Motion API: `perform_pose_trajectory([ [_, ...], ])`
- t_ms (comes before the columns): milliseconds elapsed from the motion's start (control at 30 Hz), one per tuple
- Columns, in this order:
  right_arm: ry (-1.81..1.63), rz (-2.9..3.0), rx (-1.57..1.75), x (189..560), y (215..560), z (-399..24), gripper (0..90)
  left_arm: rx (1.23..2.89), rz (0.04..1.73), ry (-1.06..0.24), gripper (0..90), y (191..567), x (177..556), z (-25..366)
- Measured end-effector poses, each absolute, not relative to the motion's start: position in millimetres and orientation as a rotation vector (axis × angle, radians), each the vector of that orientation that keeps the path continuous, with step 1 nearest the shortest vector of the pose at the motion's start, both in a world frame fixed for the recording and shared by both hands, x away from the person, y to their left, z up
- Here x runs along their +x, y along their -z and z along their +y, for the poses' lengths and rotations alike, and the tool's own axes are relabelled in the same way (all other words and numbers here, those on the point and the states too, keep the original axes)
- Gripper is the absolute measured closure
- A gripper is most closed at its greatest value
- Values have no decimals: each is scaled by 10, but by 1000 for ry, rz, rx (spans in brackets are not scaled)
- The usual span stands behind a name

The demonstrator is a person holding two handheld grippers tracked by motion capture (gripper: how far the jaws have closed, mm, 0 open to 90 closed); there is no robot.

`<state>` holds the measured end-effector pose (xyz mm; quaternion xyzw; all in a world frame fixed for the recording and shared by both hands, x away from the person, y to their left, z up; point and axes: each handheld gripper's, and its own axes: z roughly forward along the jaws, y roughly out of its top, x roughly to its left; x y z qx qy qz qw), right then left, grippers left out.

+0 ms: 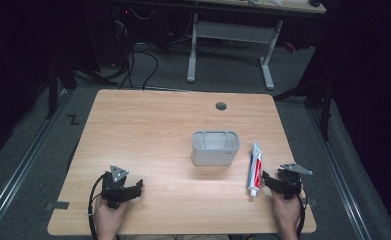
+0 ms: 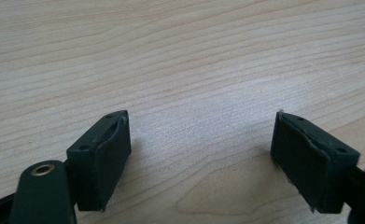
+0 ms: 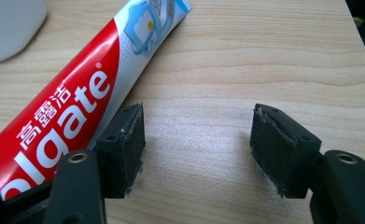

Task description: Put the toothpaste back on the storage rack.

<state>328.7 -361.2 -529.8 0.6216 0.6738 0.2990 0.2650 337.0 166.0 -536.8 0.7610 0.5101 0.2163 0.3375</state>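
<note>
Toothpaste tube, red-and-white plastic, lay flat on the wooden counter at lower right, beside the grey bin. Right tongs stood open beside it, apparently approaching; left tongs open, empty.

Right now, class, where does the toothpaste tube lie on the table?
In the high view the toothpaste tube lies at the table's right, between the grey container and the open right gripper.

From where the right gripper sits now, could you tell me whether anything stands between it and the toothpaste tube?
Nothing visible does. The right gripper has its jaws open, and the toothpaste tube lies flat on the table right beside its left jaw, outside the gap. The grey container stands apart, to the tube's left in the high view.
</note>
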Motion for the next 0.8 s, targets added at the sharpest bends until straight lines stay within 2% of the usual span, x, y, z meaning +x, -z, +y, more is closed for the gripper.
perform_pose_trajectory([
  [633, -776, 1837, 1657, 3295, 5299, -3587, 336, 1983, 1330, -564, 207, 5368, 3370, 1659],
  [800, -779, 1851, 1655, 3299, 5300, -3576, 297, 1983, 1330, -564, 207, 5368, 3370, 1659],
])
